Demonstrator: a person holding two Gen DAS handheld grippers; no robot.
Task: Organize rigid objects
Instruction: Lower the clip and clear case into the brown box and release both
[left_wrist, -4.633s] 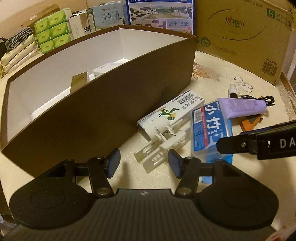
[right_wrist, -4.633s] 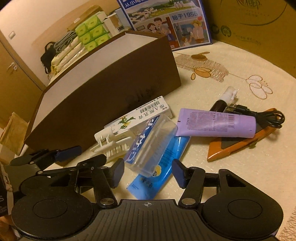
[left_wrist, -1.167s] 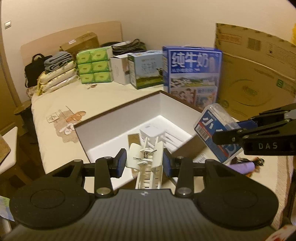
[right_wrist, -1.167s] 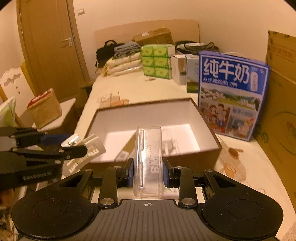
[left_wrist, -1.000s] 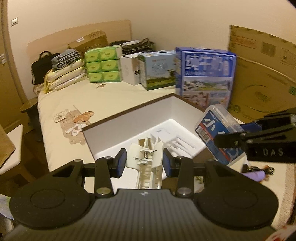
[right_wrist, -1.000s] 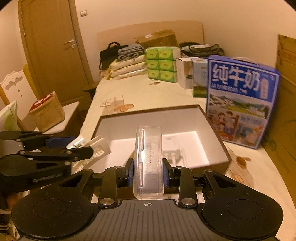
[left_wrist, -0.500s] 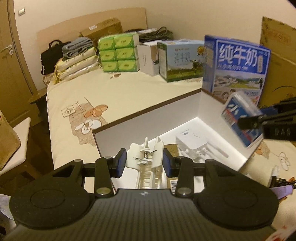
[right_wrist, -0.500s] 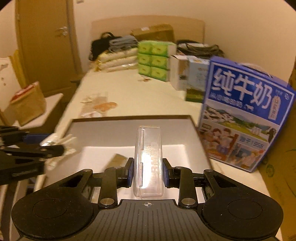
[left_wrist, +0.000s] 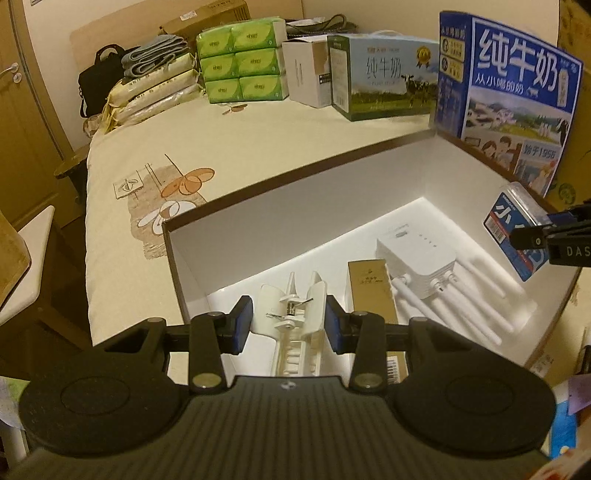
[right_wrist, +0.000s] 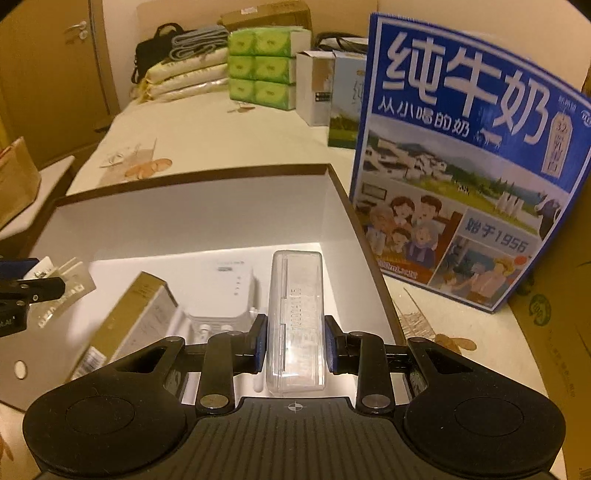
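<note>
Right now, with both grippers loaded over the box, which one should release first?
Left, probably. The left gripper holds the white clip above bare floor of the brown box; the right gripper's clear case hangs over the router.

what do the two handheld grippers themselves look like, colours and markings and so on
Both the left gripper and right gripper are matte black plastic: a ribbed centre plate with a small white crosshair mark, a round disc housing on each side, angular linkage arms with silver rivets, and jaws faced with blue pads. White lettering reading "DAS" shows on the right one's side. No cables or sleeves are visible.
</note>
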